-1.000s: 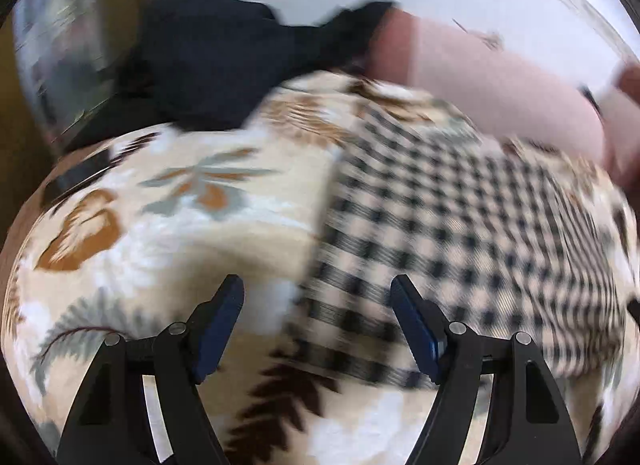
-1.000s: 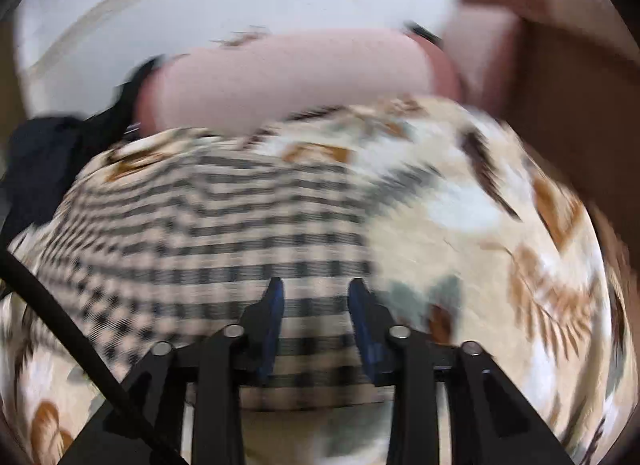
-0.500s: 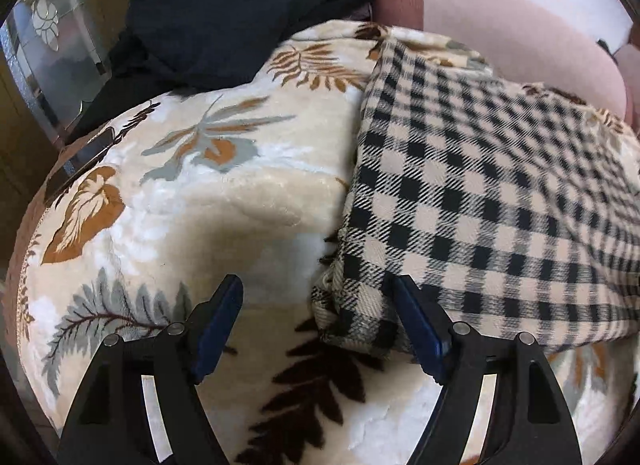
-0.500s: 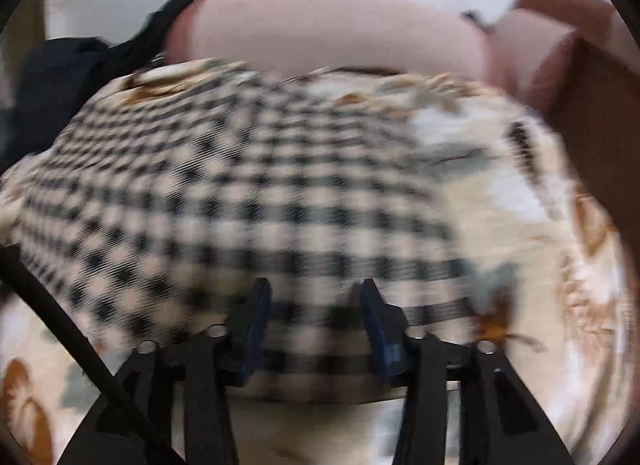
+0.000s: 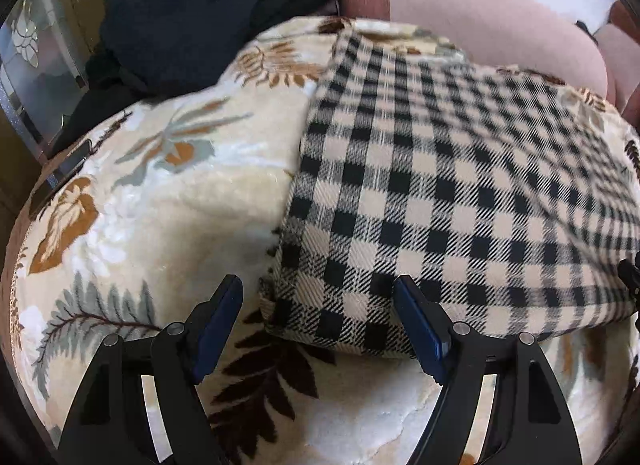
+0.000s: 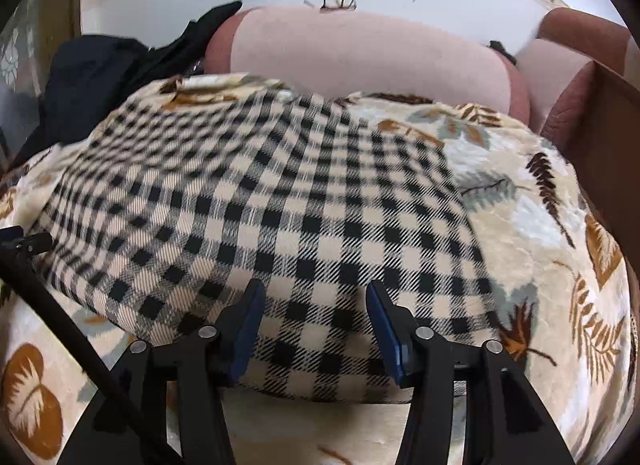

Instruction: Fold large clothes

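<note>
While spread flat across the leaf-print blanket [image 5: 168, 201], checked garment [image 5: 460, 201] reaches the blanket's near edge. Left gripper [image 5: 320, 325] wide apart over its near-left corner, gripping nothing. Right gripper [image 6: 316, 321] opening, the near hem between its pads, unpinched.

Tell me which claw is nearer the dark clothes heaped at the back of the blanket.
Left. The left claw sits at the checked cloth's near corner, on the side where the dark clothes lie. The right claw, jaws opening, straddles the cloth's near edge further from them.
</note>
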### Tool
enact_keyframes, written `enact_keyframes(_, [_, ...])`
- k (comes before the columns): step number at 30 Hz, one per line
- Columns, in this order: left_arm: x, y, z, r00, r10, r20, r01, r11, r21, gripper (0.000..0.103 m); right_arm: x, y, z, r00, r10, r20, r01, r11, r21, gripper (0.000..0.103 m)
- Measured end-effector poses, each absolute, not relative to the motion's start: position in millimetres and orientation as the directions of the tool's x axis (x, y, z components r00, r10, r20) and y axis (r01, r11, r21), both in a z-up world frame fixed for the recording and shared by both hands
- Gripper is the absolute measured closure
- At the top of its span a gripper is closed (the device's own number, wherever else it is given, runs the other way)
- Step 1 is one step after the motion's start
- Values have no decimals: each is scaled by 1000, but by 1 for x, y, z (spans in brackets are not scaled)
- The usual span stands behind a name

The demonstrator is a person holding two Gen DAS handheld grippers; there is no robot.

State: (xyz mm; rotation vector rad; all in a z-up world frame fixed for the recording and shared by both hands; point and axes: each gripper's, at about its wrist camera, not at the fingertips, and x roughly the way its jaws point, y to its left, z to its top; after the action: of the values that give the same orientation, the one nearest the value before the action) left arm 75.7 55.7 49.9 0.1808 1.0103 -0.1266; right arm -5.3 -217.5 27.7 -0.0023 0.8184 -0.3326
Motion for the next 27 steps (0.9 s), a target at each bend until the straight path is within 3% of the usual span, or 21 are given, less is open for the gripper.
enact_keyframes(5, [79,56,46,533,28,-846,178,973,144,25,-1,-248,16,568,-331,-754,365,922,-129,33])
enact_keyframes(7, [79,61,52,551,42,-833,156,976,152,25,-4,-263,20,548,-370,-750,425,896,-131,33])
enact_keyframes(10, [89,82,66,555,-6,-832,108,992,64,25,-13,-269,32,567,-400,-720,453,881,-132,33])
enact_keyframes(17, [129,112,59,470,-150,-870,52,988,-142,25,-11,-202,44,668,-260,-697,240,962,-129,33])
enact_keyframes(23, [133,110,53,418,-191,-888,69,981,-179,25,-1,-132,33,669,-101,-737,24,993,-115,32])
enact_keyframes(27, [157,115,49,354,-288,-890,99,958,-271,24,13,-80,8,652,-114,-749,-53,979,-196,27])
